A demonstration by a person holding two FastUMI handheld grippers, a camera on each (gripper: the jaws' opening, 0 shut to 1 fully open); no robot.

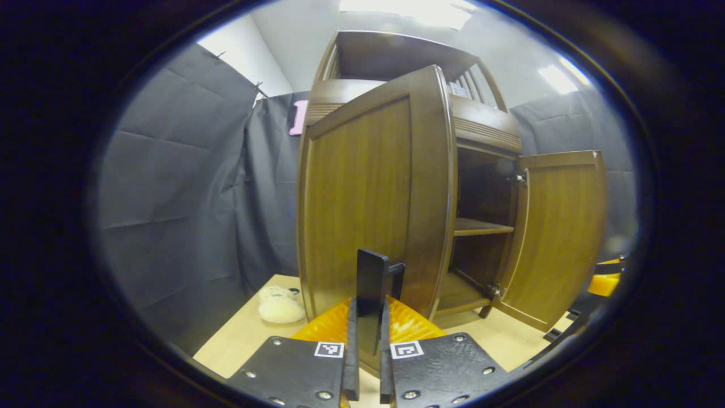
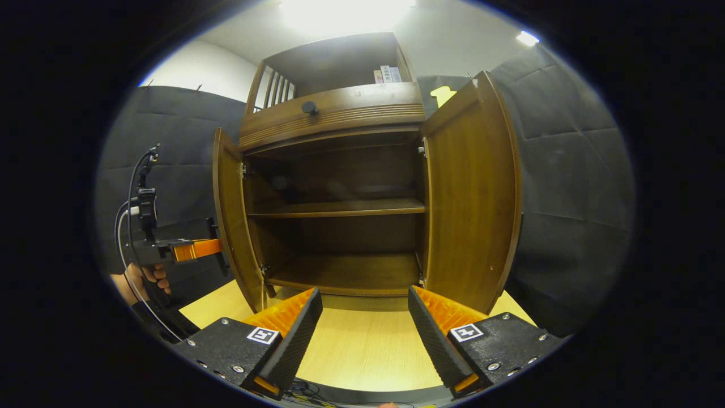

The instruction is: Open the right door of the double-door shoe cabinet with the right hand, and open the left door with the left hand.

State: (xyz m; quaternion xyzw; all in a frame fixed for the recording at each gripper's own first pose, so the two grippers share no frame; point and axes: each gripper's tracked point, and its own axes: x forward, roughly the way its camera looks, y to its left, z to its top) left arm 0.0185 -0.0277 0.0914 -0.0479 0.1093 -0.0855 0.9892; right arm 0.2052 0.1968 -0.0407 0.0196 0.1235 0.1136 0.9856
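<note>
Both doors of the shoe cabinet (image 2: pixel 340 187) stand swung out, so the task looks close to done. In the left gripper view, the left gripper (image 1: pixel 369 340) has its 2 fingers drawn together on a dark handle (image 1: pixel 372 280) that rises straight ahead of it, at the free edge of the left door (image 1: pixel 368 198) — the grip looks firm, with the handle pinched between the pads. Past that door, ahead and to the right of this gripper, the right door (image 1: pixel 561 232) hangs wide open, well apart.

In the right gripper view, the right gripper (image 2: pixel 365 334) is spread wide and holds nothing; it hovers over the table (image 2: pixel 362 345) directly in front of the open cabinet, whose shelf (image 2: pixel 340 208) and floor look bare. The right door (image 2: pixel 473 198) stands just ahead and to its right, untouched. Far off to its left, the other gripper (image 2: pixel 190 249) sits against the outer face of the left door (image 2: pixel 232 221), with a hand (image 2: pixel 147 280) below it.

The risks, as I judge them: 1 — pulling the handle further could strain the hinges or drag the cabinet across the table. 2 — letting go with a sideways tug could swing the door back. A pale fluffy object (image 1: pixel 280 306) lies on the table ahead-left of the left gripper, near the door's hinge side; I cannot tell whether it touches the cabinet.
</note>
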